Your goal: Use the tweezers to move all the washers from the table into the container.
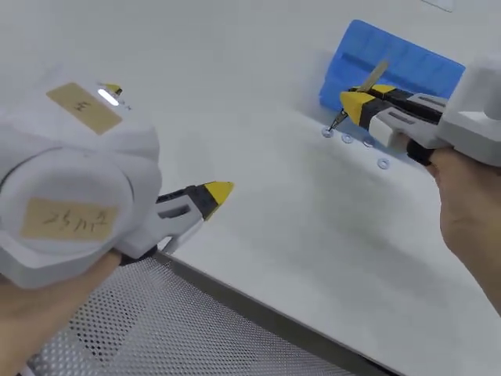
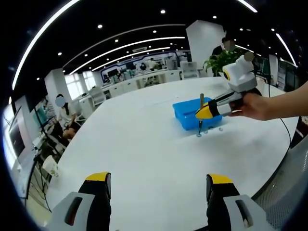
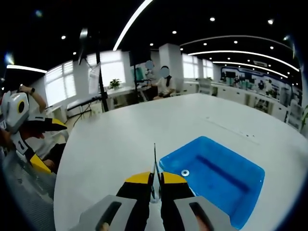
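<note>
My right gripper (image 1: 355, 102) is shut on thin metal tweezers (image 1: 339, 118) in front of the blue container (image 1: 395, 59). The tweezer tips point down at the leftmost of several small washers (image 1: 347, 139) lying on the white table beside the container. I cannot tell whether the tips touch it. One washer (image 3: 185, 172) lies inside the container (image 3: 226, 183). My left gripper (image 2: 159, 185) is open and holds nothing, well to the left near the table's front edge, with one yellow fingertip (image 1: 216, 191) over the table.
A perforated metal surface (image 1: 156, 329) borders the white table (image 1: 258, 94) along its near edge. People sit at desks far off in the office behind. A wide stretch of bare table lies between the two grippers.
</note>
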Demonstrator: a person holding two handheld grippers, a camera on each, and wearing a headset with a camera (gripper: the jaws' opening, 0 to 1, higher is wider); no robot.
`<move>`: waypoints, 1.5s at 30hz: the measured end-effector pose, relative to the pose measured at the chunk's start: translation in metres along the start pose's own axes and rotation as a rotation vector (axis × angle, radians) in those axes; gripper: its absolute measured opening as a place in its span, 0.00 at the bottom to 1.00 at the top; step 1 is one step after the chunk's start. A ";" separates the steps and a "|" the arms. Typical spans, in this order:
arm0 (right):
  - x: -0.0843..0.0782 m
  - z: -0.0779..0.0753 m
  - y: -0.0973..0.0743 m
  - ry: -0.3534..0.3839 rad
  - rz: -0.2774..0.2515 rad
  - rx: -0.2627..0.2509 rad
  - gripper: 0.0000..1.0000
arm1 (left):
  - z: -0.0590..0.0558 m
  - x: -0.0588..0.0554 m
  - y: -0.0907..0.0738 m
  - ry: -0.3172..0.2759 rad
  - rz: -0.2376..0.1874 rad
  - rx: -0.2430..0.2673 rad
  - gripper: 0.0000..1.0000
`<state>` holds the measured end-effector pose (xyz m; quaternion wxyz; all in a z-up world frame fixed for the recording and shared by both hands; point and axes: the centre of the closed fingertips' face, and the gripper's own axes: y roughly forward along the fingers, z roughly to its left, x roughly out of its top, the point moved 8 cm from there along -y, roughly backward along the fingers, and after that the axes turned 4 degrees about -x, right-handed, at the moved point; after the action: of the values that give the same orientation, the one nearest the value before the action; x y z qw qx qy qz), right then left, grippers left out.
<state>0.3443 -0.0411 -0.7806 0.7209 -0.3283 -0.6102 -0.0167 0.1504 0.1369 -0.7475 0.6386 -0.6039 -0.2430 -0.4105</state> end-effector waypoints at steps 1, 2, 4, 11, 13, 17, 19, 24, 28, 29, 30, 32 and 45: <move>-0.001 0.000 0.000 -0.008 0.004 -0.002 0.03 | 0.000 0.000 0.000 0.000 0.001 0.001 0.83; -0.001 0.000 0.001 -0.018 0.008 -0.001 0.03 | 0.000 0.000 0.000 0.000 0.002 0.001 0.83; -0.001 0.001 0.001 -0.025 0.004 -0.001 0.03 | 0.000 0.000 0.000 0.001 0.004 0.001 0.83; -0.003 0.005 -0.001 -0.006 -0.008 -0.008 0.03 | 0.000 -0.001 0.000 0.003 0.008 0.003 0.83; -0.003 0.005 -0.002 0.004 -0.005 -0.010 0.03 | 0.000 -0.001 0.000 0.006 0.010 0.005 0.82; -0.001 0.005 -0.003 -0.017 0.009 -0.012 0.02 | -0.001 -0.001 0.000 0.005 0.009 0.003 0.82; 0.000 0.006 -0.004 -0.013 0.022 -0.008 0.02 | -0.001 -0.001 0.000 0.006 0.010 0.001 0.82; 0.004 0.007 -0.008 -0.010 0.018 -0.013 0.02 | -0.002 -0.001 0.000 0.010 0.011 -0.002 0.82; 0.007 0.008 -0.012 -0.002 0.008 -0.017 0.02 | -0.002 -0.001 0.000 0.014 0.016 -0.005 0.82; 0.008 0.008 -0.013 -0.001 0.007 -0.019 0.02 | -0.002 -0.001 0.000 0.016 0.016 -0.006 0.82; 0.010 0.008 -0.014 -0.002 0.003 -0.021 0.02 | -0.002 -0.001 0.000 0.016 0.016 -0.007 0.82; 0.012 0.007 -0.016 0.001 -0.002 -0.023 0.02 | -0.003 -0.001 0.000 0.018 0.019 -0.009 0.82; 0.030 -0.005 -0.024 -0.005 -0.043 -0.047 0.02 | -0.002 -0.002 0.000 0.016 0.023 0.000 0.82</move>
<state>0.3458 -0.0512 -0.7426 0.7109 -0.3321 -0.6182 -0.0459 0.1486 0.1354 -0.7494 0.6453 -0.6033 -0.2309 -0.4078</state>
